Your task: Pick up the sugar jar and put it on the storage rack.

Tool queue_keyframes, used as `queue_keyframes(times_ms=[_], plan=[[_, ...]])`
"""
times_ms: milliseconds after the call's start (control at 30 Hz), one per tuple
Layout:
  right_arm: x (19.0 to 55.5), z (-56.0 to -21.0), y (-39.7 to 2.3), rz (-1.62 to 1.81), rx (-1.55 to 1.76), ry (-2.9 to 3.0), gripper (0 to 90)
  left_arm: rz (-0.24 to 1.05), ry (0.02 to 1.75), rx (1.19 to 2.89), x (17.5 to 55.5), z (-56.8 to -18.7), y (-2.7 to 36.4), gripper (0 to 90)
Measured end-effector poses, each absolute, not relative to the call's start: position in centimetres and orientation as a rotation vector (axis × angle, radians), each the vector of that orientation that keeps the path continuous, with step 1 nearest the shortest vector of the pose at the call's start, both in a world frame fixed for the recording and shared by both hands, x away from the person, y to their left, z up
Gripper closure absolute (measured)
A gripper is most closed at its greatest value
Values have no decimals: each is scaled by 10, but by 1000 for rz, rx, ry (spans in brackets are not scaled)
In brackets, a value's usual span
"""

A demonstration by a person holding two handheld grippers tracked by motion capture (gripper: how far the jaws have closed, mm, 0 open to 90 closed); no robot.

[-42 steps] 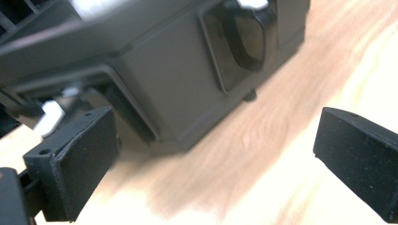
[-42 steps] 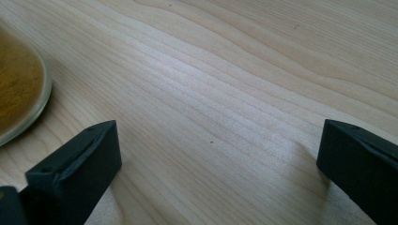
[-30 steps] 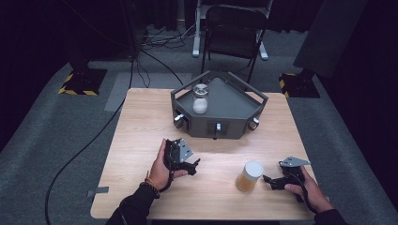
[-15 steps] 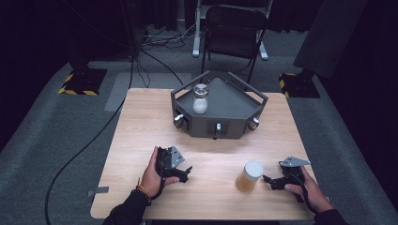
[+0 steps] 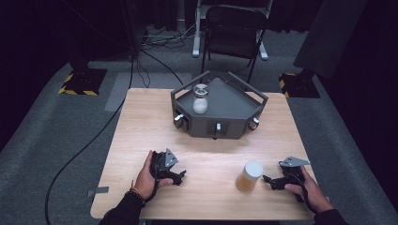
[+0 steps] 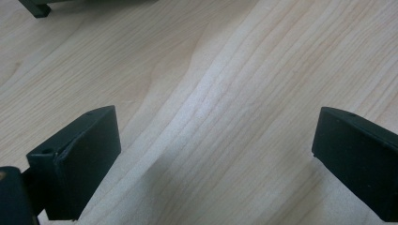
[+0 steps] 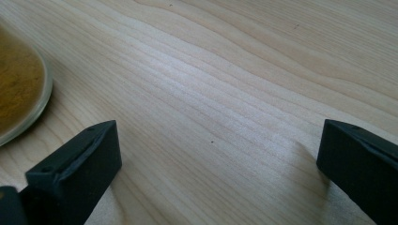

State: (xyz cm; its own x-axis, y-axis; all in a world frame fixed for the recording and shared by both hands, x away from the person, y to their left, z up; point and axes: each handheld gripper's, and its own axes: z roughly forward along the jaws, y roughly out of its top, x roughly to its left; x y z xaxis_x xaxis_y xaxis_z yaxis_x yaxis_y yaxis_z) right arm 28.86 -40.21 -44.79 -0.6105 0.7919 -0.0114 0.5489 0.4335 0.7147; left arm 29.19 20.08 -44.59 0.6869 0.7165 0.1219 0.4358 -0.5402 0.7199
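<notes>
Both of your grippers sat low over the wooden table [image 5: 141, 122], near its front edge. Your left gripper [image 5: 177, 176] lay in your left hand [image 5: 145, 176], and the left gripper view showed its jaws spread wide over bare wood grain, gripping nothing. Your right gripper [image 5: 270, 180] was held in your right hand [image 5: 307, 190] toward the front right corner, its jaws likewise wide apart with nothing between them.

Just beside the right gripper's tips stood a jar [image 5: 248, 176] with a white lid and amber-brown contents; in the right gripper view its rounded base [image 7: 19, 89] sat at the left edge, apart from the jaw. You could read no label or writing on it at this size.

Farther back, at the middle of the table, was a dark grey angular tray [image 5: 234, 101] with small knobs along its front face. A second jar [image 5: 200, 98], clear with white contents, stood upright on its left part. No brand or lettering was legible on the tray either.

Beyond the table stood a black folding chair [image 5: 232, 28].
</notes>
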Motion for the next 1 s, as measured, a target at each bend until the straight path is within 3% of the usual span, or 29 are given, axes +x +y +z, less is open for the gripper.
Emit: queue_keyframes(times_ms=[1000], plan=[[289,-448,-402,980,1144,2348,0,397,1005,2204,310,-447,230,2]])
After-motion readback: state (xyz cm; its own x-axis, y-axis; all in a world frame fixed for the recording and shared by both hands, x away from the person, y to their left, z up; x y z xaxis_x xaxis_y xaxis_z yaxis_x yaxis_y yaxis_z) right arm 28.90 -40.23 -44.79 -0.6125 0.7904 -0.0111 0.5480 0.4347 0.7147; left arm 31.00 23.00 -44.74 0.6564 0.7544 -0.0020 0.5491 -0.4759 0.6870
